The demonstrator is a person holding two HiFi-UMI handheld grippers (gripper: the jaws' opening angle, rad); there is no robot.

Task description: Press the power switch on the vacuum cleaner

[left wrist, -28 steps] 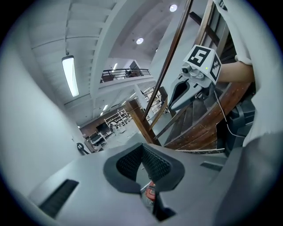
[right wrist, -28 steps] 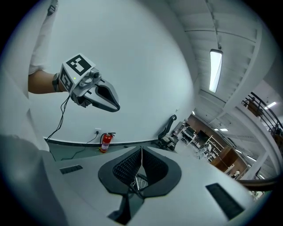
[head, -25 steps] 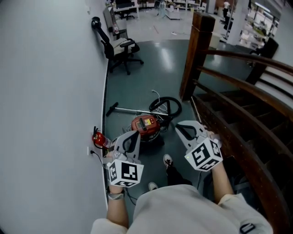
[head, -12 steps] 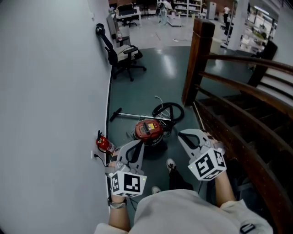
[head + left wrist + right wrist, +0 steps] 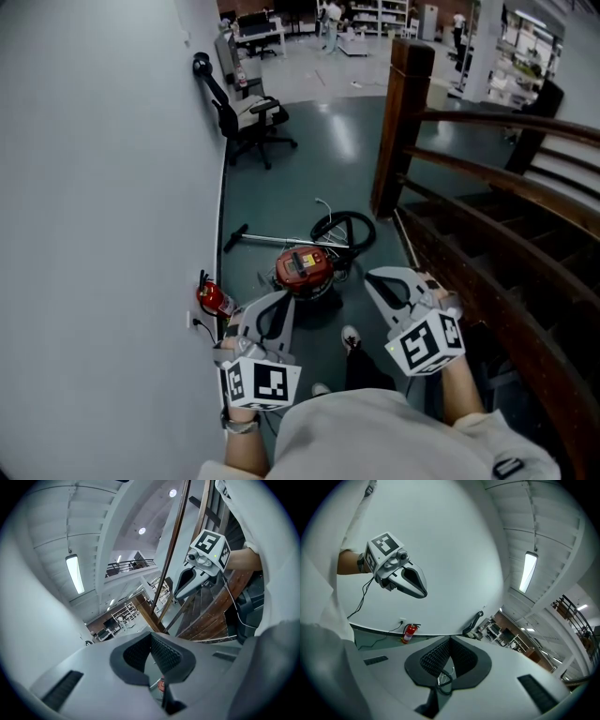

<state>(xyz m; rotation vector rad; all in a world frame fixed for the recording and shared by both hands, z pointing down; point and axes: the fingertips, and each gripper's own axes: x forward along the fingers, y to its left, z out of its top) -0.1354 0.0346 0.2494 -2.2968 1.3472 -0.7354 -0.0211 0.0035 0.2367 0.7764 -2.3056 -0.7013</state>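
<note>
Red vacuum cleaner (image 5: 302, 266) stood on the floor (image 5: 309, 159) near its wall edge, with its wand (image 5: 272, 240) lying level and pointing toward the wall (image 5: 112, 187). Left gripper (image 5: 275, 302) and right gripper (image 5: 375, 278) were closed, empty, clear of it.

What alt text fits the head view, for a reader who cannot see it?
A person standing on a dark floor holds out a left gripper and a right gripper, both shut and empty, toward a red vacuum cleaner between a white wall and a wooden staircase.
</note>
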